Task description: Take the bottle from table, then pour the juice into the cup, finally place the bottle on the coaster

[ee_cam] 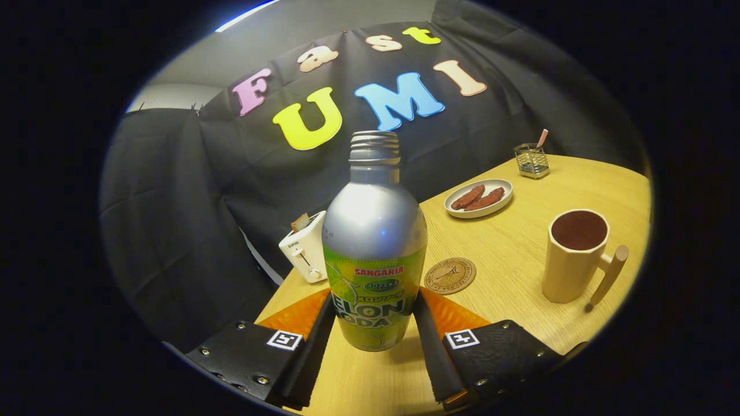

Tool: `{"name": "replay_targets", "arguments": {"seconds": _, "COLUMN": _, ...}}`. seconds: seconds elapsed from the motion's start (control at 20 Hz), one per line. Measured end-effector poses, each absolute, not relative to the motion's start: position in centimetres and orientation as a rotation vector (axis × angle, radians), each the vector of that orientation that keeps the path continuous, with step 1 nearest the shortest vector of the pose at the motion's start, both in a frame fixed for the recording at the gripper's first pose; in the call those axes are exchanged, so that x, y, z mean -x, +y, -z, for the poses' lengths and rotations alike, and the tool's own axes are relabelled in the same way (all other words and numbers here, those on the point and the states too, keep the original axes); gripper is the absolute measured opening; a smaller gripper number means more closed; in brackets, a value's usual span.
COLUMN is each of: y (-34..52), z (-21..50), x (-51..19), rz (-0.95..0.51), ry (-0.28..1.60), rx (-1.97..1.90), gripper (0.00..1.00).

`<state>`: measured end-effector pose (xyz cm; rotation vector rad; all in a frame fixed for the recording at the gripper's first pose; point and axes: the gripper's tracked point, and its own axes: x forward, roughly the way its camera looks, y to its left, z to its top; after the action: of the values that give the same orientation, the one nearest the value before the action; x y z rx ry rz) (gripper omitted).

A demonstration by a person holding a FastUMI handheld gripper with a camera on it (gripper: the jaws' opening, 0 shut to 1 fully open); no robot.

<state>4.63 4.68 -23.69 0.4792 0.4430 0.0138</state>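
Note:
A silver bottle (374,231) with a green label and an uncapped threaded neck stands upright between my fingers. My gripper (374,303) is shut on the bottle, one finger pressing each side of its lower label. I cannot tell whether its base rests on the wooden table (520,254) or hangs just above it. A round cork coaster (450,275) lies just beyond the right finger. Farther right stands a cream cup (575,254) with a wooden handle; its inside looks dark.
A small white toaster (304,245) sits at the table's edge, left of the bottle. Beyond the coaster is a plate with sausages (478,198), and a wire holder (532,160) stands at the far side. Black cloth walls off the back.

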Motion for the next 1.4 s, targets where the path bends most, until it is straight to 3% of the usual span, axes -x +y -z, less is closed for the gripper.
{"name": "replay_targets", "arguments": {"seconds": 0.6, "y": 1.9, "z": 22.2, "x": -3.7, "rz": 0.035, "ry": 0.421, "rx": -0.826, "gripper": 0.75}}
{"name": "replay_targets", "arguments": {"seconds": 1.4, "y": -1.2, "z": 25.1, "x": -2.4, "rz": 0.144, "ry": 0.502, "rx": -1.185, "gripper": 0.75}}
